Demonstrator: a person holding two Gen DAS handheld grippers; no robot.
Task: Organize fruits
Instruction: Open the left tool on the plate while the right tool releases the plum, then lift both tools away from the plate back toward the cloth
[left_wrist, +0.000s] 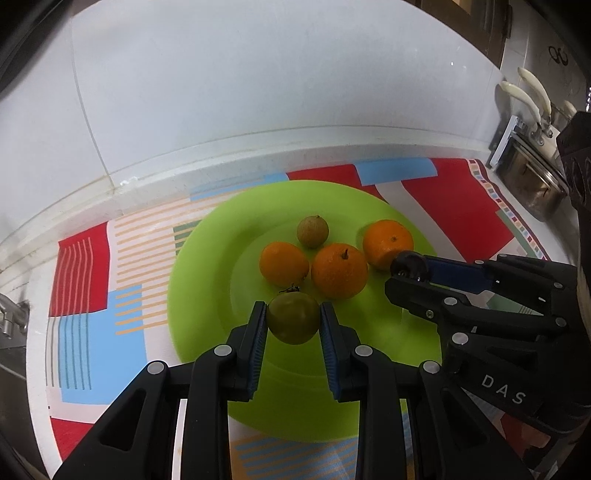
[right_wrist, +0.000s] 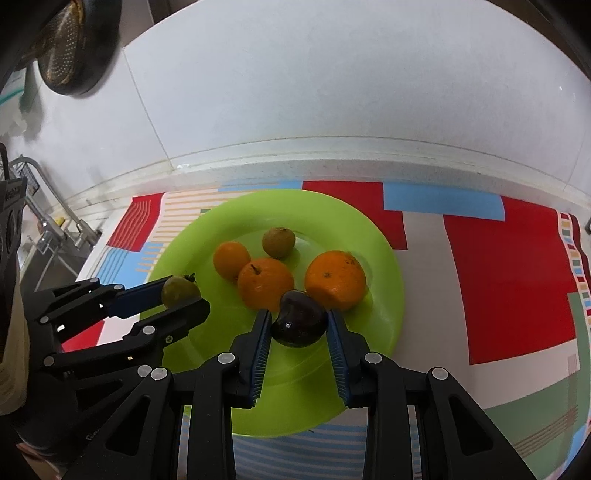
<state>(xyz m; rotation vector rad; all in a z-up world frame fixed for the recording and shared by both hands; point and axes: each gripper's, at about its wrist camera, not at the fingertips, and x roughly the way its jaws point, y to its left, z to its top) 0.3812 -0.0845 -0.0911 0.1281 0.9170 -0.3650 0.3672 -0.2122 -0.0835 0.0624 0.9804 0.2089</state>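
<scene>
A lime green plate (left_wrist: 207, 295) (right_wrist: 384, 317) lies on a patterned cloth. On it sit three oranges (left_wrist: 339, 270) (right_wrist: 265, 283) and a small brownish-green round fruit (left_wrist: 312, 231) (right_wrist: 278, 242). My left gripper (left_wrist: 293, 321) (right_wrist: 177, 295) is shut on a green tomato-like fruit (left_wrist: 292, 318) (right_wrist: 179, 290) over the plate's near side. My right gripper (right_wrist: 299, 325) is shut on a dark purple plum (right_wrist: 299, 325), just in front of the oranges. In the left wrist view the right gripper (left_wrist: 404, 271) comes in from the right, its tips by the rightmost orange (left_wrist: 386, 243); the plum is hidden there.
The red, blue and white cloth (left_wrist: 454, 206) (right_wrist: 509, 280) covers a white counter against a white tiled wall. A knife rack with white handles (left_wrist: 524, 96) and a steel pot (left_wrist: 532, 184) stand at the right. A sink tap (right_wrist: 55, 221) stands at the left.
</scene>
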